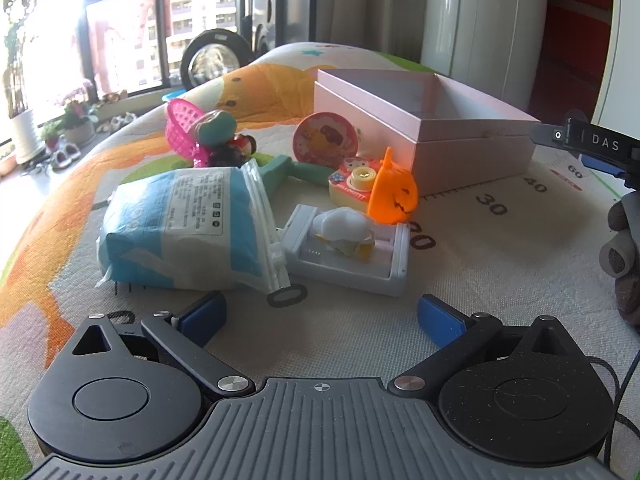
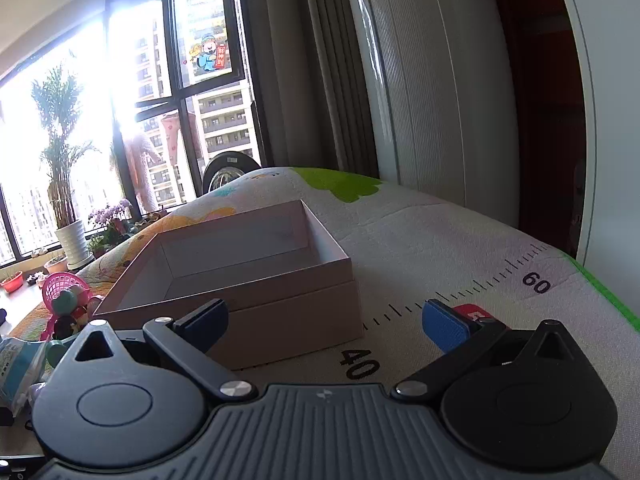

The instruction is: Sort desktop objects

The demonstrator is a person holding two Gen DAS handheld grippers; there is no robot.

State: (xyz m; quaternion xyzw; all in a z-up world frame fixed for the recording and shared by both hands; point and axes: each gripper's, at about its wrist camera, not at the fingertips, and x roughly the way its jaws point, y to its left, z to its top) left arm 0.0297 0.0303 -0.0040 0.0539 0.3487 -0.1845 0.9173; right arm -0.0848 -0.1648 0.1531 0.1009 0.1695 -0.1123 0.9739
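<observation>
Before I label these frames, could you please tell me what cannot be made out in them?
- Print on the blue-and-white zip bag: left wrist view, too small to read.
- Dark round toys behind the pink plastic basket: left wrist view, partly hidden by the bag.
- Pink cardboard box floor: right wrist view, near wall hides part.
- Right gripper: left wrist view, cut off by the frame edge.

Left claw (image 1: 320, 316) spread wide near zip bag (image 1: 188, 228); contents unclear.
</observation>
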